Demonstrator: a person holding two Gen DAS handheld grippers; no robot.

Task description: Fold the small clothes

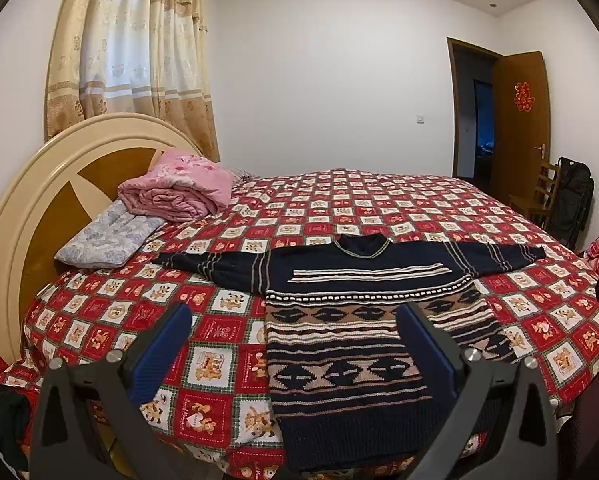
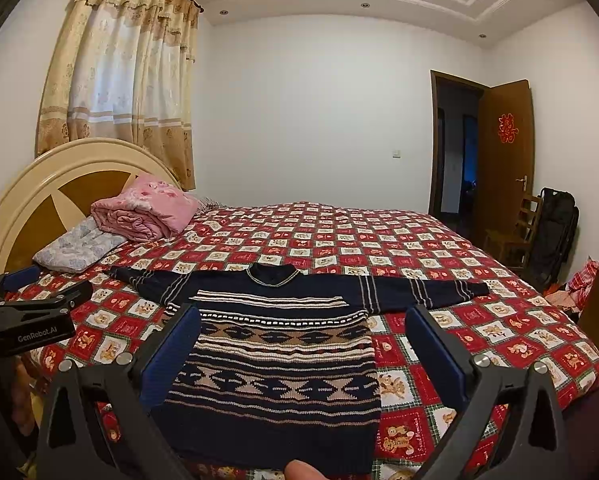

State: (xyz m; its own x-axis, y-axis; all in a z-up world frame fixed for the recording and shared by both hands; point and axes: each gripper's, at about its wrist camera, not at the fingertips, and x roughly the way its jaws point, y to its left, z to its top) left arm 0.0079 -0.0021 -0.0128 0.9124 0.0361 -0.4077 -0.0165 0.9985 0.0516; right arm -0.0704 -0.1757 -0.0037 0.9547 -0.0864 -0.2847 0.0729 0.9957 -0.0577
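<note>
On the bed (image 1: pixel 339 200), a sweater (image 1: pixel 351 320) lies flat; both tools gape.

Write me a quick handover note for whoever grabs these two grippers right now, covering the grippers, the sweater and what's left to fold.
Left gripper: open, empty, held above the near edge of the bed, over the sweater's hem on its left side.
Right gripper: open, empty, over the hem as well.
Sweater: dark patterned knit, spread flat on the red checked bedspread, collar away from you, both sleeves stretched straight out to the sides.
Pink quilt and grey pillow sit by the headboard, apart from the sweater.
Done: the sweater is laid out flat.
Left: every fold, probably sleeves in first, then the body.
</note>
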